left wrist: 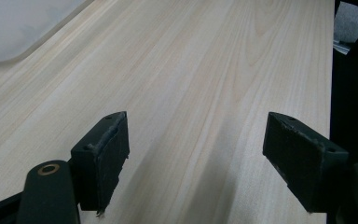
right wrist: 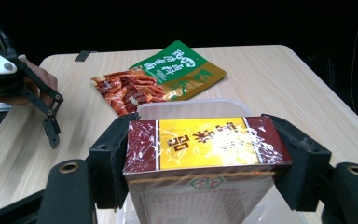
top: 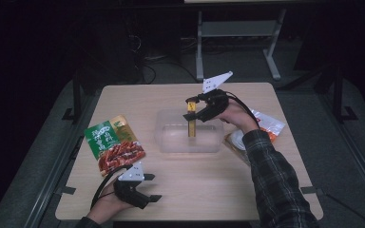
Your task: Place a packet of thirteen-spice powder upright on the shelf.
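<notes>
My right gripper [top: 193,105] is shut on a yellow and maroon wrapped box [top: 191,122], which hangs upright over the clear plastic tub [top: 171,142] at mid-table. In the right gripper view the box [right wrist: 205,142] fills the space between the two pads, and the tub's rim [right wrist: 191,103] shows just beyond it. A green and red snack pouch [top: 113,143] lies flat on the table's left side; the right gripper view also has this pouch [right wrist: 161,77]. Near the front edge my left gripper [top: 153,187] rests open over bare wood, its fingers [left wrist: 103,154] wide apart with nothing between them.
A white and orange packet [top: 266,124] and another flat wrapped item [top: 235,141] lie to the right of the tub, partly under the right forearm. The table's front edge [top: 195,219] runs close to the left hand. A metal frame [top: 237,33] stands beyond the table.
</notes>
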Tool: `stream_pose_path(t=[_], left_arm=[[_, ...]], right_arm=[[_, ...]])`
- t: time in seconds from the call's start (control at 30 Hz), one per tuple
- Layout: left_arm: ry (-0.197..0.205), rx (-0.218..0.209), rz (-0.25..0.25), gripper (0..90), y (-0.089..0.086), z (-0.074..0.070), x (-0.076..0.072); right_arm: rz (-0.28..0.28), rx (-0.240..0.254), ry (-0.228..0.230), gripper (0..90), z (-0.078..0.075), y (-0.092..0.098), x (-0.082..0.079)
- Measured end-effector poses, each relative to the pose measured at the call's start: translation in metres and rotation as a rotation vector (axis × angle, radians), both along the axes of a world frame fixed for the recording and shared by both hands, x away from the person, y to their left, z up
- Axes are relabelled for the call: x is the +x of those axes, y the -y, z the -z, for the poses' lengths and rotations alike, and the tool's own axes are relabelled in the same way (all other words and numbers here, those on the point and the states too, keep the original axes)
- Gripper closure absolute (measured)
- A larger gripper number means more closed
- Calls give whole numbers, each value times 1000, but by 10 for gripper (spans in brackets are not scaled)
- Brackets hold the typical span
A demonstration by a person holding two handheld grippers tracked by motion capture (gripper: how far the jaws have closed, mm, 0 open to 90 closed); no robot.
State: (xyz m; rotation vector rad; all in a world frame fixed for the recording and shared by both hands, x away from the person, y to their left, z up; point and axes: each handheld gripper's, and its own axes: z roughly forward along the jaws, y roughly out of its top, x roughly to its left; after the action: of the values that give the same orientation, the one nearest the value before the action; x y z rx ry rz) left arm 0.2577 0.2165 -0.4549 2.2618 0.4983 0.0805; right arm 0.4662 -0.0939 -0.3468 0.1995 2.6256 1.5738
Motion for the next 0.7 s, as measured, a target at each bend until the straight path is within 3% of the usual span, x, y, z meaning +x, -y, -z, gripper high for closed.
stream_pose_path(t=[0.47,0.5,0.7], left_arm=[[-3,-5,-2,222,0,0,0],[-3,-5,-2,222,0,0,0],[-1,-7,0,222,1,0,-1]], right_arm=[[-7,-36,-27,304,16,-6,4],[-9,-42,-14,304,17,-5,6],[8,-48,-43,303,26,-3,7]])
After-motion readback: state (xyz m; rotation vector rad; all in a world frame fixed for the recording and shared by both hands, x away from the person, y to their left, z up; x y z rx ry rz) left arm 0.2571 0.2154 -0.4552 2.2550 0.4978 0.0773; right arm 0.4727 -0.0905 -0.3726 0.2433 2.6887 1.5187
